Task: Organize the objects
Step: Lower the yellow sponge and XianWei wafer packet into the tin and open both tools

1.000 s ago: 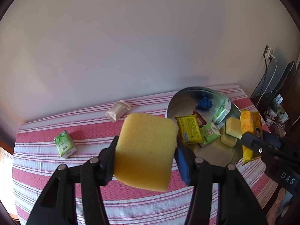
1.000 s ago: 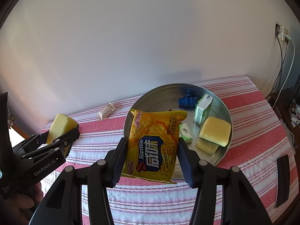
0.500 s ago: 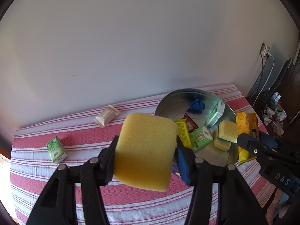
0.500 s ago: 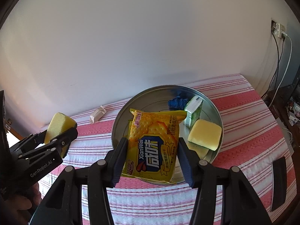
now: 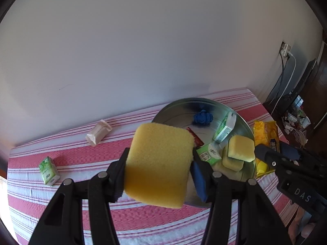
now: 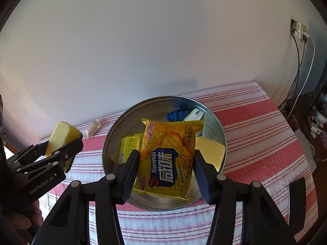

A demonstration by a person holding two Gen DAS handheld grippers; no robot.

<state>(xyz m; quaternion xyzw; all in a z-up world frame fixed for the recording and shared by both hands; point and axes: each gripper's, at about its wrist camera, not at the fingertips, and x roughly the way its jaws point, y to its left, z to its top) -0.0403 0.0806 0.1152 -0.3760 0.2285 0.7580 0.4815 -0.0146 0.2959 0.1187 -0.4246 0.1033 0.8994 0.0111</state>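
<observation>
R gripper (image 6: 165,161) pinching cracker packet (image 6: 168,155) over metal basin (image 6: 221,134); L gripper (image 5: 159,165) clamps yellow sponge (image 5: 159,163) near basin's left rim. Step: depositing. Next: lower, release packet; sponge probably follows.

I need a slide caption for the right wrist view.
Right gripper holds a yellow cracker packet above the metal bowl.

This looks like a room in a home, with a plain white wall (image 6: 143,40), a bench under a red and white striped cloth (image 6: 265,134), and a wall plug (image 6: 298,30) with wires at the upper right.
</observation>
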